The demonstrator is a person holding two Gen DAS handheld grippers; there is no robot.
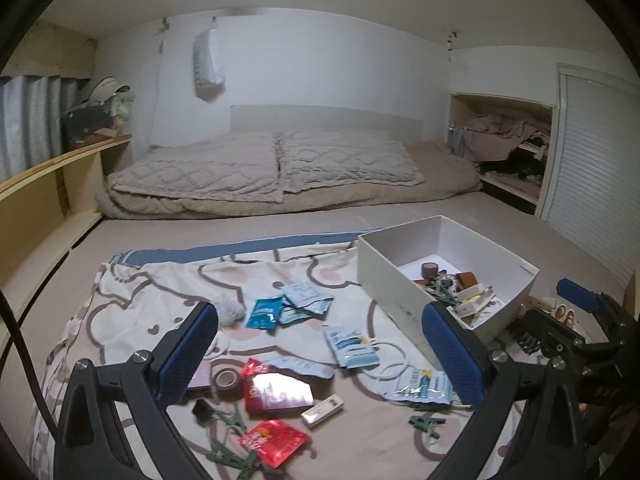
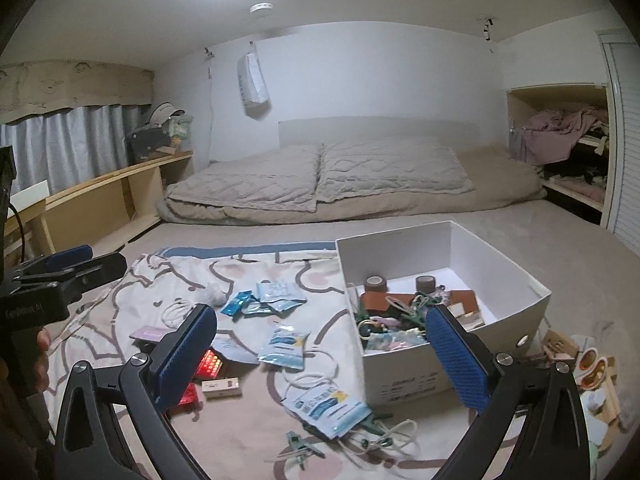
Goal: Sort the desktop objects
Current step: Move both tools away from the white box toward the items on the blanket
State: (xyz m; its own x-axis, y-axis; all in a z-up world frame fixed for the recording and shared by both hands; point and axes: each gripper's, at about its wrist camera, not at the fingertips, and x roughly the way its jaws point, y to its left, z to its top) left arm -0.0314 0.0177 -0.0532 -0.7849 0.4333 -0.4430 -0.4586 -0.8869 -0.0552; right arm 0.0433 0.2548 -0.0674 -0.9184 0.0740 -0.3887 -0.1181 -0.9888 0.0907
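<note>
White cardboard box (image 2: pixel 500 276), half-filled with small clutter.

patterned blanket (image 1: pixel 132 300), white box (image 1: pixel 384 276), scattered packets (image 1: pixel 352 348)

Packets (image 1: pixel 304 304) lie scattered on the cloth (image 1: pixel 132 300), left of the box (image 1: pixel 384 280).

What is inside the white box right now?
The white box holds two tape rolls, brown leather pieces, green clips and small packets, all heaped at its near end. The far floor is bare. Anything beneath the heap is hidden.
</note>
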